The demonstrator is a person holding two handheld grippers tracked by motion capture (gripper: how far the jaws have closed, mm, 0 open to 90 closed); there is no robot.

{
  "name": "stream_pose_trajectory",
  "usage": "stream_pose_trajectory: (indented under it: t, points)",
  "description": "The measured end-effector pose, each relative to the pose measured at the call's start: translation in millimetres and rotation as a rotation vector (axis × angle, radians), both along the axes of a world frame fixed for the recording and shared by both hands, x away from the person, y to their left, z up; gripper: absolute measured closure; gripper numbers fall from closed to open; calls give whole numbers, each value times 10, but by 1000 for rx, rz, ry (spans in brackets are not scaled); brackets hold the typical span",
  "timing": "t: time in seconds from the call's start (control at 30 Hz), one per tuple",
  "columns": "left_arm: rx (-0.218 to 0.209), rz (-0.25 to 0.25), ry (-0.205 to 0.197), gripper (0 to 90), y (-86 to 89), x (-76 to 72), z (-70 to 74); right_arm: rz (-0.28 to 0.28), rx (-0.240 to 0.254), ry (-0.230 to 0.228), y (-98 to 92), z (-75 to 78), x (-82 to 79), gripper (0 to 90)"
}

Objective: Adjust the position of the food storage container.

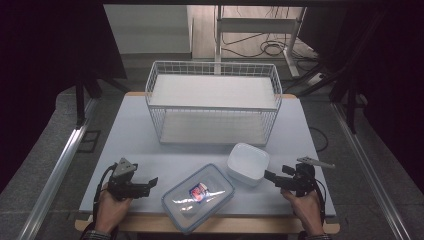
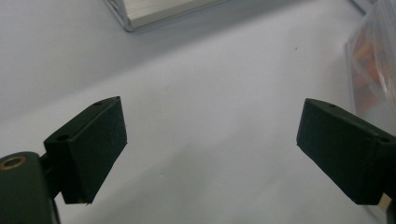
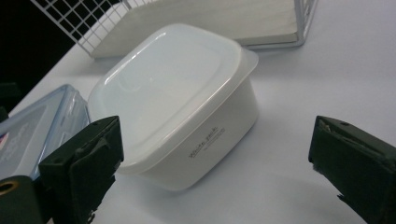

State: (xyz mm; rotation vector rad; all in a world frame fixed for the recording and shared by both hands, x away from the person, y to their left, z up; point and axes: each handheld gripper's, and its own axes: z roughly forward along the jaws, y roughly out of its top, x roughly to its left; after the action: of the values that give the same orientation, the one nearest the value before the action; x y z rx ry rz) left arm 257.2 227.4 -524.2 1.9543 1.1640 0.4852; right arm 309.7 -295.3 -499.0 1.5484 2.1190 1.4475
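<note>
Two claws, left claw (image 1: 151,182) and right claw (image 1: 270,176), rest wide open and empty on the counter (image 1: 130,135), flanking a white tub (image 1: 248,163).

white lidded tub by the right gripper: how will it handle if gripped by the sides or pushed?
The white tub looks like rigid plastic, so it should probably hold its shape. Its glossy walls taper toward the base, so the right gripper, jaws wide open, might slip upward. It sits low and wide on the table, so a push likely slides it rather than tipping. Contents and weight can't be told.
</note>
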Motion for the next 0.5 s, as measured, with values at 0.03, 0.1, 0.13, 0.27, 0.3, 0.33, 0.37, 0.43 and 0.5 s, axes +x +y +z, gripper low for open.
stream_pose_trajectory:
  t: [0.03,0.1,0.13,0.27,0.3,0.33,0.37,0.43,0.5]
  points:
    - [5,-8,2,81,-7,0,-6,8,-16,-2,9,3,-1,45]
    - [8,-10,-2,75,-12,-2,-10,16,-30,-2,18,5,0,45]
    - [10,-10,-8,75,-14,-5,-11,21,-36,0,28,7,0,45]
    - [-20,4,-22,63,21,-14,7,28,-92,-2,69,26,-11,58]
    - [-25,2,-25,61,25,-17,14,24,-105,-4,74,32,-13,66]
    - [-28,2,-26,61,26,-20,18,26,-117,-8,77,36,-13,74]
    - [-26,0,-26,59,25,-21,21,25,-125,-9,77,42,-15,82]
    - [-21,-3,-26,56,21,-22,20,24,-132,-10,79,42,-14,92]
    - [-8,-13,-24,53,-3,-28,19,24,-145,-11,76,48,-15,126]
